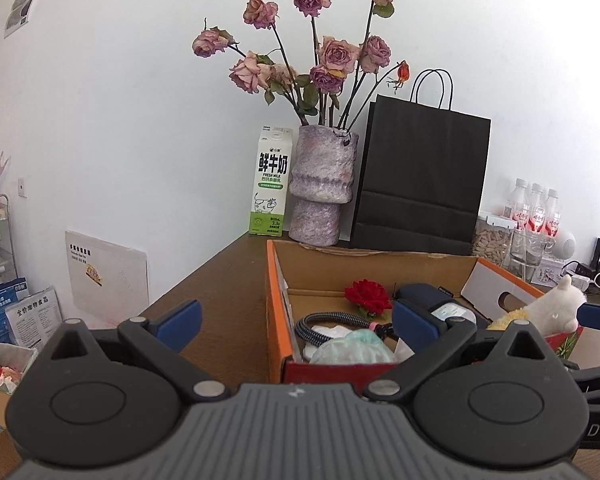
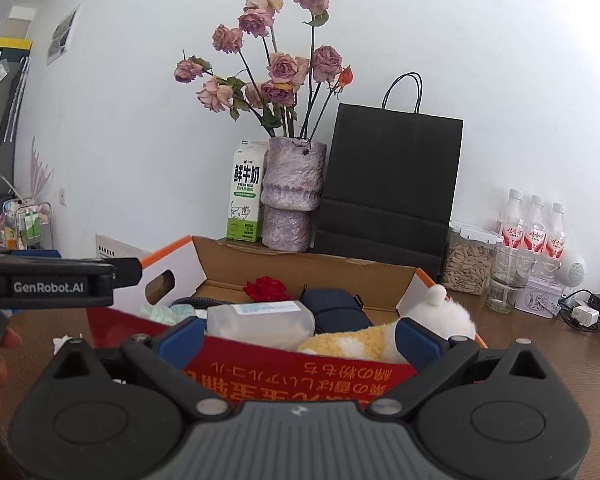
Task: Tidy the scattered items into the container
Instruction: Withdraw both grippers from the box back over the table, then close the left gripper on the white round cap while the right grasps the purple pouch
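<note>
left wrist: left gripper [image 1: 296, 322] spread wide, nothing between the pads, hovering at the box [image 1: 275, 304] corner. inside the box, red rose [image 1: 368, 295], hose [image 1: 332, 320], crumpled cloth [image 1: 354, 350], dark pouch [image 1: 420, 294]. plush [image 1: 548, 310] at the right edge.

right wrist: right gripper [image 2: 298, 338] splayed too, empty, facing the red box wall [image 2: 300, 372]. plush [image 2: 380, 340] lying just behind it, clear bag [image 2: 260, 322] alongside.

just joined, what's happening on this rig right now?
A person holds two handheld grippers at a cardboard box on a brown table. Both the left gripper and the right gripper are open and empty. The box already holds a red fabric rose, a coiled hose, a dark pouch and a plush toy.
</note>
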A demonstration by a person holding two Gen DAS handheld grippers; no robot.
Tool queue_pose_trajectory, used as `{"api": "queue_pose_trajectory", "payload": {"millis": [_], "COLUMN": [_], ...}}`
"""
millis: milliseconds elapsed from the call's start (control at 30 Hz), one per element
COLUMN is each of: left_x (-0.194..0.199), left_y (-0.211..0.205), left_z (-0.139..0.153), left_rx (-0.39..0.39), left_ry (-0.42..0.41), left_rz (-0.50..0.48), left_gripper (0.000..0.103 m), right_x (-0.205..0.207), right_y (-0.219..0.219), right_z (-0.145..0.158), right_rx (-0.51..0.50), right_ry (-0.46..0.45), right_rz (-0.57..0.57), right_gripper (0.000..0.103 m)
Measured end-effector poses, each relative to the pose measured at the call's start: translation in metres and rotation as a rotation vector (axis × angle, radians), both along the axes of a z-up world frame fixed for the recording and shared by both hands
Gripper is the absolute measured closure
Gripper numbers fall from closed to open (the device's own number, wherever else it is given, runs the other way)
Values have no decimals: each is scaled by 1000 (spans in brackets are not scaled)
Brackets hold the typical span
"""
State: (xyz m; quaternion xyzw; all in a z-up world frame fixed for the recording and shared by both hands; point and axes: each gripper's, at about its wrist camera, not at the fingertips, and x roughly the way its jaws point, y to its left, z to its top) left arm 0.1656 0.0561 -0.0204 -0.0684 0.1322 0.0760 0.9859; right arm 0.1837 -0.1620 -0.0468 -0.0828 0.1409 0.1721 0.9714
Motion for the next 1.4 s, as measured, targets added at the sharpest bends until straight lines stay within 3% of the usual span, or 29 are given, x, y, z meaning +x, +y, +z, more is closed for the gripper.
{"api": "queue_pose_trajectory", "payload": {"millis": [367, 733, 833, 1100, 1233, 1333, 1400], "left_x": [-33, -72, -77, -84, -84, -81, -80], "left_y": [1, 5, -2, -21, -26, -30, -30], "left_z": [-11, -20, -29, -32, -34, -37, -38], "left_rx": [20, -22, 12, 95, 114, 128, 127], "left_ry": [23, 130, 189, 195, 208, 239, 244], "left_rz": [21, -88, -122, -210, -262, -281, -294], "left_gripper": [0, 0, 0, 0, 12, 31, 35], "right_x": [-21, -46, -44, -42, -39, -38, -39], "right_y": [-20, -49, -49, -46, -48, -48, -48], "right_z": [-23, -33, -36, -40, -41, -41, -41], "right_rx": [-9, 2, -13, -35, -32, -33, -34], "right_ry": [96, 256, 281, 317, 334, 339, 338], "right_rz": [-56, -65, -78, -94, -107, -110, -110], "right_gripper": [1, 1, 1, 1, 1, 1, 0]}}
